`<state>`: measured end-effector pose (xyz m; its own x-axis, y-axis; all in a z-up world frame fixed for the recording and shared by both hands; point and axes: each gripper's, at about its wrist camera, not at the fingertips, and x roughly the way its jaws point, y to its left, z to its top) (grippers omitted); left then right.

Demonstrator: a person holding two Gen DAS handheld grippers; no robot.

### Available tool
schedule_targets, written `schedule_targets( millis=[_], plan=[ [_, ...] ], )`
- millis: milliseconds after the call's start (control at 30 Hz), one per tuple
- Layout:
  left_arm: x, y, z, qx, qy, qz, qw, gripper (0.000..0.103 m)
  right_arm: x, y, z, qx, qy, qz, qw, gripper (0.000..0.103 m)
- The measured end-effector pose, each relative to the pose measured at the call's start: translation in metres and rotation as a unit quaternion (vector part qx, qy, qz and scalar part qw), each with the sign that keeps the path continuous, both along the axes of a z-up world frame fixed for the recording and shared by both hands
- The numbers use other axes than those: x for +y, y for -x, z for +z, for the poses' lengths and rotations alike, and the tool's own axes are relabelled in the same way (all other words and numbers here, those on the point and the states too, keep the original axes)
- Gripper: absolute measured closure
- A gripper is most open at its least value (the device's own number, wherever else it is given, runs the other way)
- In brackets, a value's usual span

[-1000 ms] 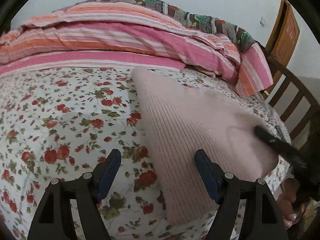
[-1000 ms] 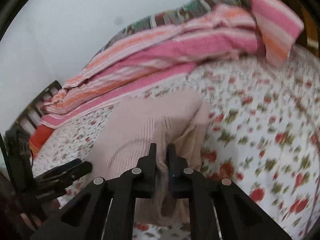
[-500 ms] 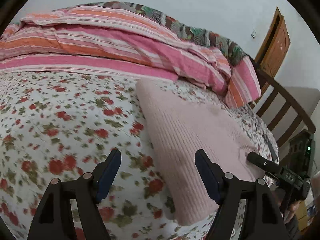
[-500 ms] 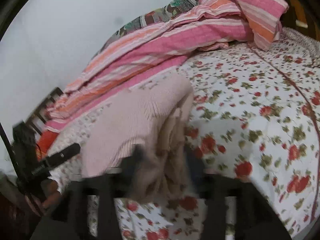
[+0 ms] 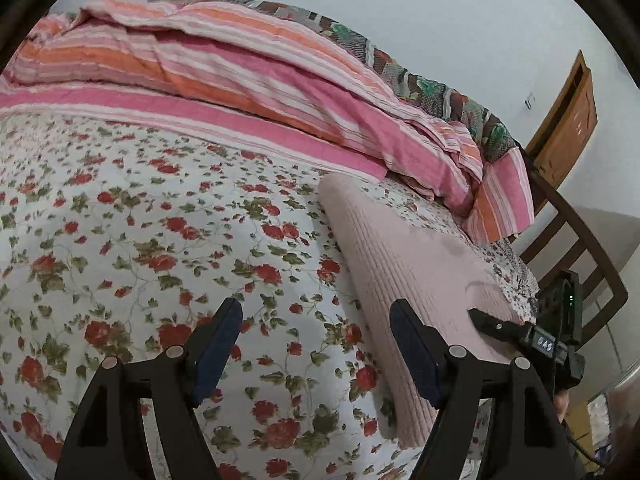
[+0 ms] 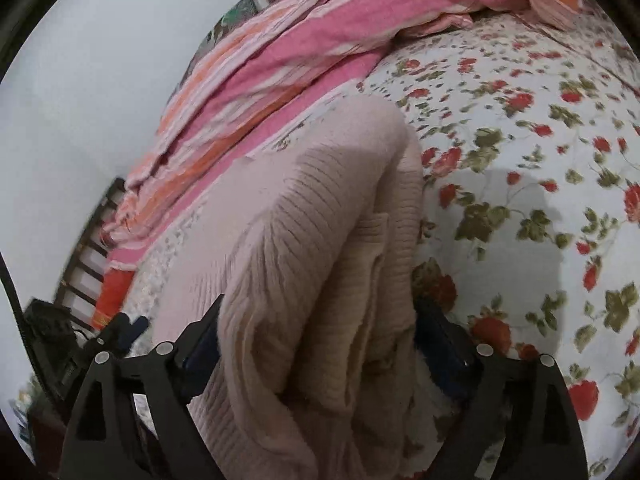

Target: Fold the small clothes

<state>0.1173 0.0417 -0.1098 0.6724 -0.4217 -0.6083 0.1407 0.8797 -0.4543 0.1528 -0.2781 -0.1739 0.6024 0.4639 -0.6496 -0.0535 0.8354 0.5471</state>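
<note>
A pale pink ribbed knit sweater [image 5: 416, 280], folded into a thick soft bundle, is lying on the floral bedsheet [image 5: 140, 248] near the bed's edge. The right gripper [image 6: 320, 340] is being held over the sweater's layered folds [image 6: 328, 280]; its jaws have just been opening, and the bundle is sitting between them unpinched. The left gripper [image 5: 316, 344] is being held spread and empty over the sheet, just beside the sweater. A rumpled pink-and-orange striped quilt [image 5: 248, 80] is heaped behind, with a wooden bed frame [image 5: 572, 240] at the side
</note>
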Motion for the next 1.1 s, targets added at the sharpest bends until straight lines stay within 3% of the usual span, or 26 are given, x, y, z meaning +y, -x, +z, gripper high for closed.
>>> schedule_targets(
  millis=[67, 100, 133, 233, 333, 467, 600, 833, 1000, 1100],
  plan=[
    [0.001, 0.000, -0.001, 0.002, 0.007, -0.001, 1.0000, 0.029, -0.001, -0.004, 0.001, 0.009, -0.001, 0.013, 1.000, 0.015],
    [0.002, 0.001, 0.000, 0.000, 0.007, -0.002, 1.0000, 0.029, -0.001, -0.005, 0.001, 0.014, -0.006, 0.021, 1.000, 0.020],
    [0.002, 0.001, 0.001, -0.002, 0.007, -0.001, 1.0000, 0.029, -0.002, -0.006, 0.002, 0.019, -0.017, 0.035, 0.999, 0.034],
    [0.002, -0.001, 0.004, -0.005, 0.017, -0.002, 0.9998, 0.029, -0.004, -0.009, 0.006, 0.035, -0.038, 0.051, 0.997, 0.055],
    [0.001, -0.002, 0.009, -0.008, 0.021, -0.005, 0.9997, 0.029, -0.006, -0.003, 0.023, 0.019, -0.053, 0.050, 0.997, 0.066],
    [0.004, -0.002, 0.015, -0.014, 0.013, -0.003, 0.9998, 0.029, 0.002, 0.009, 0.060, -0.029, -0.065, 0.046, 0.996, 0.068],
    [0.016, -0.001, 0.016, -0.017, 0.014, 0.006, 0.9997, 0.029, 0.016, 0.015, 0.102, -0.073, -0.030, 0.034, 0.996, 0.068],
    [0.045, 0.004, 0.008, -0.021, 0.026, 0.024, 0.9991, 0.029, 0.043, -0.007, 0.142, -0.089, 0.047, -0.019, 0.995, 0.068],
    [0.064, 0.004, 0.005, -0.023, 0.030, 0.036, 0.9986, 0.029, 0.074, -0.041, 0.153, -0.088, 0.032, -0.018, 0.995, 0.068],
    [0.074, 0.003, 0.002, -0.019, 0.032, 0.042, 0.9984, 0.029, 0.093, -0.060, 0.150, -0.090, -0.021, -0.001, 0.996, 0.068]
  ],
)
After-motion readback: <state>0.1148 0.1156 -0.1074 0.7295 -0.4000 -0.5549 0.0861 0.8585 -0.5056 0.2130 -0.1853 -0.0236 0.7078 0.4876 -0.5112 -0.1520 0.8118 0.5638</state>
